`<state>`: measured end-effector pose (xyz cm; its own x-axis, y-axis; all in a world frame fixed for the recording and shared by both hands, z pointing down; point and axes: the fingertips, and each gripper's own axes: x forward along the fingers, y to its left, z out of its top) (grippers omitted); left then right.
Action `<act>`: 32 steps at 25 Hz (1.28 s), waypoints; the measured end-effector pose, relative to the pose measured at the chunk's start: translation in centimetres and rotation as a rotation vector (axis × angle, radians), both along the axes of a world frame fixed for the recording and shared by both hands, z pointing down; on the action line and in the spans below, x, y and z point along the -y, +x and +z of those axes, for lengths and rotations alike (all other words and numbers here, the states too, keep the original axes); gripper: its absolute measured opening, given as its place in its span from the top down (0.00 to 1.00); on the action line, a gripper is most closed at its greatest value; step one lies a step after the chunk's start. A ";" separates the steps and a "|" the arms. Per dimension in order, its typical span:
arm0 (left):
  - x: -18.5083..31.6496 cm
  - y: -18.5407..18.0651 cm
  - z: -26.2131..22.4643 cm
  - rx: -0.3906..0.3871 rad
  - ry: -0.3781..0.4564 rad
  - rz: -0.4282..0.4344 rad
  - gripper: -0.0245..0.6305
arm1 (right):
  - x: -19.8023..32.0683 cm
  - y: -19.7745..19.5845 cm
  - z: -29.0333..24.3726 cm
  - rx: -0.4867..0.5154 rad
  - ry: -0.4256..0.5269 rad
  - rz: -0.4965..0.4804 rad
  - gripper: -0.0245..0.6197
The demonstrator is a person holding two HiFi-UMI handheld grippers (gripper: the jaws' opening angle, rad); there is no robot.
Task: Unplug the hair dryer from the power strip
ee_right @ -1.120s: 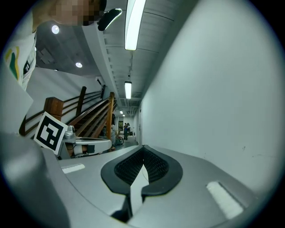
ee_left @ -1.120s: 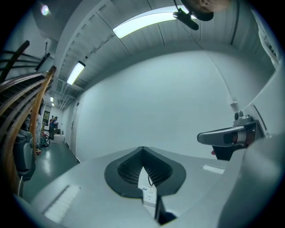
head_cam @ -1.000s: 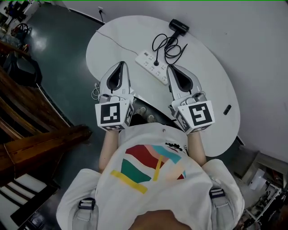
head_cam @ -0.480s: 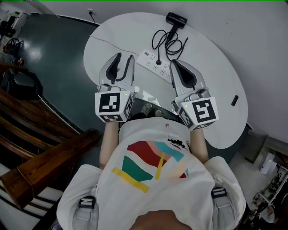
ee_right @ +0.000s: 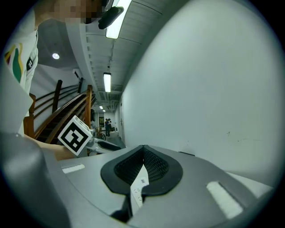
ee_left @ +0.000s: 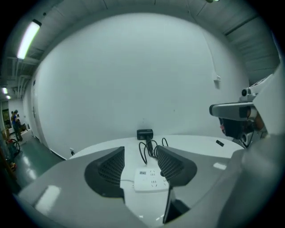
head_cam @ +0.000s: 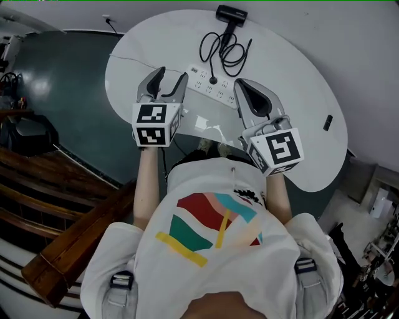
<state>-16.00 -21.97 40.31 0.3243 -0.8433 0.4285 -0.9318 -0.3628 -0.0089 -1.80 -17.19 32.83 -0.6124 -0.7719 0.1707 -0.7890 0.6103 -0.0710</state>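
Holding both grippers low over the near half of the white table, you're short of the target w/ nothing gripped.

left gripper: jaws opening, already well apart, pads bare. Its own view lines the power strip up in the gap btwn the jaws, but the strip lies beyond the tips; no contact.

right gripper: pads pressed together, nothing pinched. In head view its tip sits just beside the strip's right end; can't tell if it touches. Right gripper view shows a white sliver w/ print in the slot under the closed pads.

Target pos: strip lies flat mid-table, slightly diagonal, just fwd of both grippers. Black plug is seated in the strip's far side. Black cord runs from it in a loose coil to the hair dryer, which lies at the table's far edge near the wall; so the dryer is plugged in.

Misc: small black item on the table off to your right, well apart from the strip; dark floor left of the table; wooden stair rail at lower left. Your forearms reach fwd from a white printed shirt; both marker cubes face the head cam.
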 end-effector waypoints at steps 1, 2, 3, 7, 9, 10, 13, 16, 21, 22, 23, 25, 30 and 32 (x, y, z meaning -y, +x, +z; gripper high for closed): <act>0.4 0.1 1.2 0.001 -0.034 0.012 0.64 | 0.1 0.2 0.3 -0.002 -0.008 0.008 0.94; 0.7 0.3 2.5 0.008 -0.067 0.025 0.62 | 0.1 0.3 0.4 -0.002 -0.015 0.016 0.94; 0.9 0.4 3.9 0.020 -0.098 0.040 0.62 | 0.1 0.4 0.6 -0.004 -0.020 0.025 0.94; 1.9 1.4 9.3 0.084 -0.205 0.098 0.61 | 0.3 1.1 1.4 -0.019 -0.049 0.052 0.94; 1.9 2.2 11.6 0.127 -0.277 0.144 0.60 | 0.3 1.5 2.0 -0.024 -0.069 0.066 0.94; 1.9 2.6 12.6 0.150 -0.314 0.169 0.58 | 0.3 1.7 2.2 -0.023 -0.080 0.076 0.94; 2.1 3.4 14.4 0.203 -0.374 0.219 0.57 | 0.5 2.7 2.8 -0.012 -0.107 0.110 0.94; 2.9 3.5 14.7 0.216 -0.367 0.225 0.59 | 0.5 3.3 3.4 -0.026 -0.125 0.135 0.94; 4.2 3.4 16.0 0.254 -0.358 0.226 0.62 | 0.2 3.5 4.3 -0.051 -0.152 0.151 0.94; 4.1 3.6 16.5 0.253 -0.385 0.243 0.62 | 0.2 3.5 4.5 -0.053 -0.157 0.151 0.94; 3.9 3.7 16.9 0.242 -0.415 0.255 0.62 | 0.2 3.6 4.6 -0.055 -0.161 0.152 0.94; 3.7 3.8 17.1 0.218 -0.449 0.261 0.65 | 0.2 3.8 5.0 -0.059 -0.171 0.154 0.94; 3.6 3.8 17.5 0.220 -0.486 0.278 0.64 | 0.5 3.9 5.9 -0.060 -0.199 0.153 0.94; 3.6 3.8 17.6 0.217 -0.480 0.280 0.64 | 0.9 3.5 6.3 -0.062 -0.206 0.131 0.94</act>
